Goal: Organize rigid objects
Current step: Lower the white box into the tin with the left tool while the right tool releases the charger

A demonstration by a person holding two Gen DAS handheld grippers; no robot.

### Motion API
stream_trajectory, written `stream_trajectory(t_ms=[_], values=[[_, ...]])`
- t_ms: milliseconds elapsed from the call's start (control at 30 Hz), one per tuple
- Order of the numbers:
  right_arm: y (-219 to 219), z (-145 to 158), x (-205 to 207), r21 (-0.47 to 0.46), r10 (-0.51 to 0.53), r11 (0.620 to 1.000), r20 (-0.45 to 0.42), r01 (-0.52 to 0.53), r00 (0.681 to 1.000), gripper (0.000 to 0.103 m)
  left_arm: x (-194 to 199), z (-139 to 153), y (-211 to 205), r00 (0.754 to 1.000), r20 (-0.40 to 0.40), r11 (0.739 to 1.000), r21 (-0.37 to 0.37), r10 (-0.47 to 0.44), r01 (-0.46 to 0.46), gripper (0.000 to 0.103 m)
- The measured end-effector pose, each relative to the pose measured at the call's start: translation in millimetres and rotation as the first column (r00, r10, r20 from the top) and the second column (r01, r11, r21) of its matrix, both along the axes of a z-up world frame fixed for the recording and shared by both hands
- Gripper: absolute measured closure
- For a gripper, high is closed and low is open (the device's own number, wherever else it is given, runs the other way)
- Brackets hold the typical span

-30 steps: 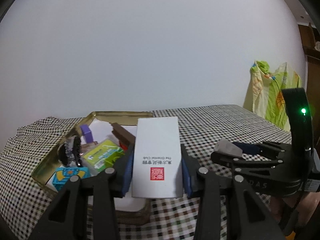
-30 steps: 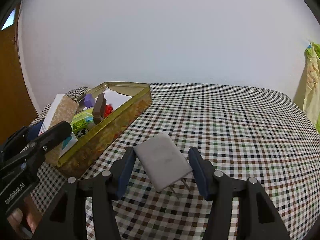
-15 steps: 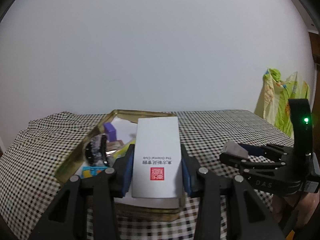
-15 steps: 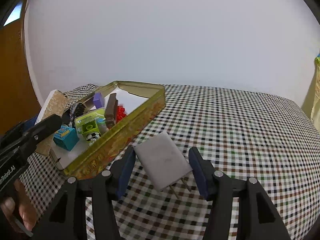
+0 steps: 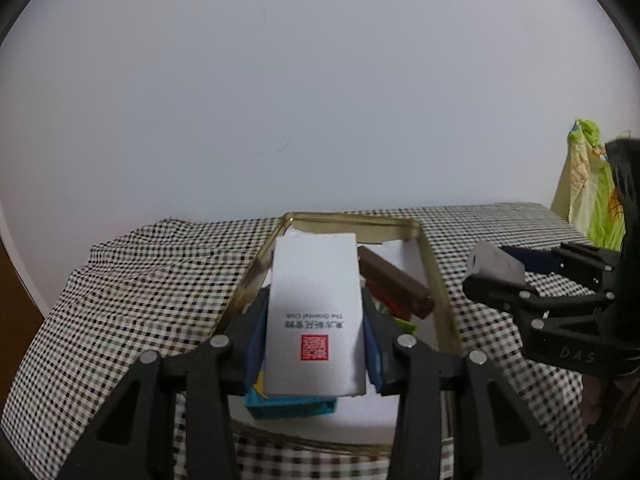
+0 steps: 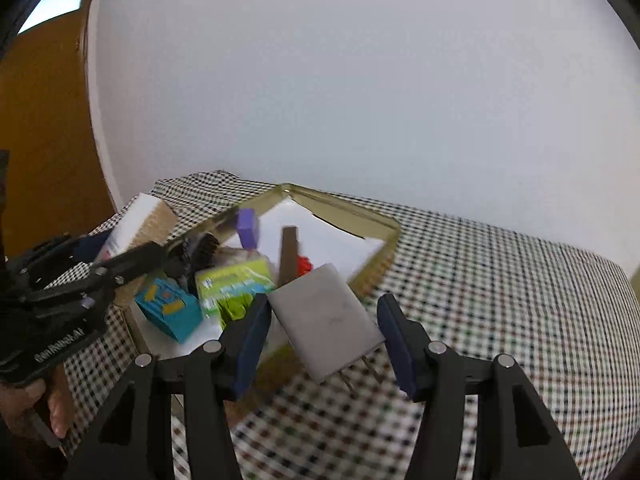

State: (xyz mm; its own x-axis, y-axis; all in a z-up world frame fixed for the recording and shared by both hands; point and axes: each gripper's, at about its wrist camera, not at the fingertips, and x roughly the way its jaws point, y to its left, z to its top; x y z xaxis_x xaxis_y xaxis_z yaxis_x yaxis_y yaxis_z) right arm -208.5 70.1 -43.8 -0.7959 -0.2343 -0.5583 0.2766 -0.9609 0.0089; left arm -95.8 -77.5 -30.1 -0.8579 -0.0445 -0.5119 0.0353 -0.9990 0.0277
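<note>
My left gripper (image 5: 315,322) is shut on a white box (image 5: 314,312) with a red stamp, held above the near end of the gold tin (image 5: 436,280). The tin holds a brown bar (image 5: 394,282), a blue box (image 5: 290,406) and other small items. In the right wrist view my right gripper (image 6: 325,322) is shut on a grey plug adapter (image 6: 326,314) with its prongs pointing down, just over the tin's (image 6: 384,232) near right rim. The left gripper (image 6: 92,268) with the white box (image 6: 138,222) shows at the left. The right gripper (image 5: 516,276) and the adapter (image 5: 494,266) show at the right in the left wrist view.
A checkered cloth (image 6: 500,292) covers the table and hangs over its left edge (image 5: 64,312). Inside the tin lie a green pack (image 6: 236,282), a purple block (image 6: 248,226), a red piece (image 6: 304,266) and a black item (image 6: 198,250). A yellow-green cloth (image 5: 592,196) hangs at far right. A hand (image 6: 36,408) grips the left tool.
Both grippers moved toward the tin with their loads. The tin now sits straight ahead of the left gripper, and the right gripper's adapter now overlaps the tin's rim.
</note>
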Motion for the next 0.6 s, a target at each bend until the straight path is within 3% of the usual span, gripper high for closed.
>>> stream_trajectory(t_ms=[600], values=[[-61,-15,-73,0.072,0.077,0.994,0.129,-0.087,0.989,0.045,-52,-24,-23,0.976,0.218,1.000,-0.007,-0.005,0.006,0.063]])
